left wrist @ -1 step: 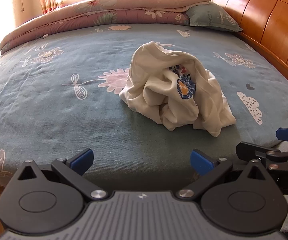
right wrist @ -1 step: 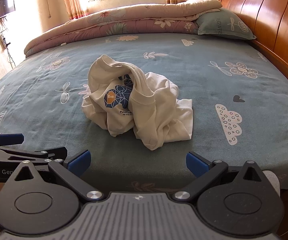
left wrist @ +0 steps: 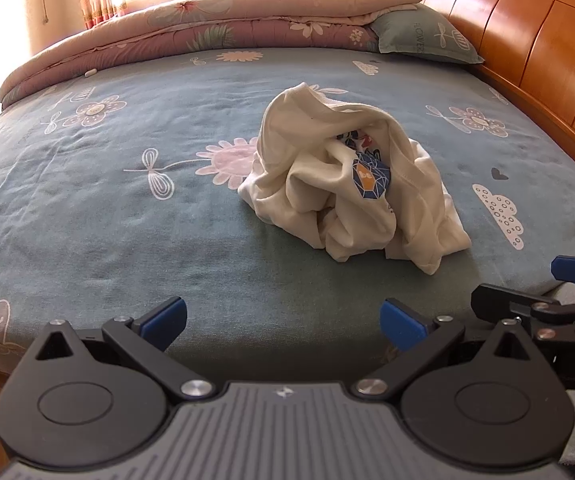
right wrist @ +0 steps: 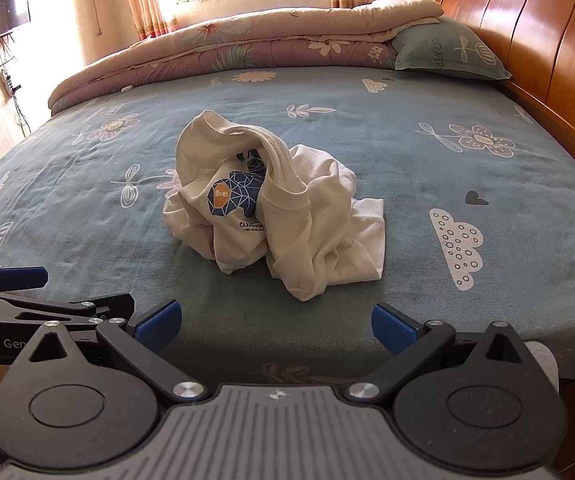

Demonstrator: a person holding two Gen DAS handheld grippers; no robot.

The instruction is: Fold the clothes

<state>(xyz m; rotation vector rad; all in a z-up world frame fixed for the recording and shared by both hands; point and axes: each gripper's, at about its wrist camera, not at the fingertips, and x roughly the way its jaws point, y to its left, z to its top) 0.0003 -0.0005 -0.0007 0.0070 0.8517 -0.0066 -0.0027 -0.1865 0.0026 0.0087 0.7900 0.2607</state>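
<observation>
Your left gripper (left wrist: 283,320) and right gripper (right wrist: 274,322) are both spread wide and empty, at the bed's (right wrist: 447,168) near edge. The crumpled white shirt (right wrist: 275,212) lies mid-bed, apart from both.

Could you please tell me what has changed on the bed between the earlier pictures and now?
Nothing has visibly changed. The crumpled white shirt lies in the same heap on the blue bedsheet, and the left gripper and right gripper both hang open and empty at the near edge of the bed, apart from the shirt.
</observation>
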